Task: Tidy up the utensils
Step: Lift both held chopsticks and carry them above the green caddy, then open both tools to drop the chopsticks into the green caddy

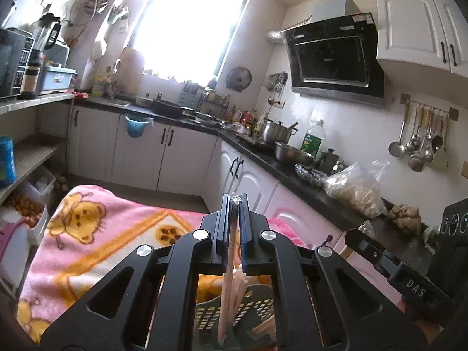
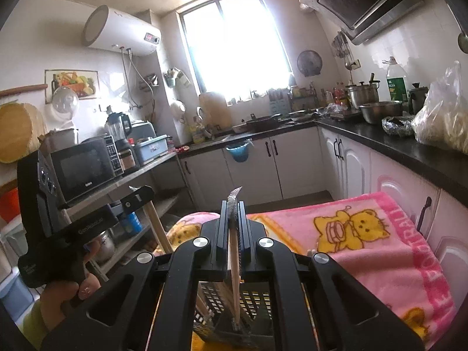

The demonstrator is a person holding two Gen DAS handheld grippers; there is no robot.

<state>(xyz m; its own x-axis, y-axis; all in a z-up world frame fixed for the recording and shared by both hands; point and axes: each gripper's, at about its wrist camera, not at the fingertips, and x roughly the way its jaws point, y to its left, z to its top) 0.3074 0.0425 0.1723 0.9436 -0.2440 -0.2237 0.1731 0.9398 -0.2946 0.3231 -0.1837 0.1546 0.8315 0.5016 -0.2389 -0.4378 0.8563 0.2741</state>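
My left jaws (image 1: 234,204) are closed down on a pale chopstick (image 1: 226,286); its foil-wrapped end pokes out just past the tips, and the rest hangs down below the jaws. Directly under them is a dark slotted utensil basket (image 1: 254,307) with more pale sticks in it, and the chopstick's lower end reaches into it.

My right jaws (image 2: 233,207) are clamped on a second chopstick (image 2: 234,278), its foil tip sticking up beyond the tips and its shaft running down into the same slotted basket (image 2: 251,301) right below.

The basket stands on a pink bear-print blanket (image 1: 96,234), which spreads out under and ahead of both jaws.

To the right of my left jaws the other gripper's black body is in view. To the left of my right jaws a hand (image 2: 61,295) grips the left gripper's handle.

Further ahead are white cabinets (image 1: 163,152) under a black table (image 1: 292,169) carrying a steel bowl (image 1: 289,152), a pot (image 1: 278,130), a green-label bottle (image 1: 314,139) and a plastic bag (image 1: 356,187). Ladles (image 1: 421,140) hang on the wall right of the left jaws, below a black range hood (image 1: 333,58). Far ahead is a bright window (image 1: 190,26). Far left of my right jaws are a microwave (image 2: 84,166) and a water heater (image 2: 122,30).
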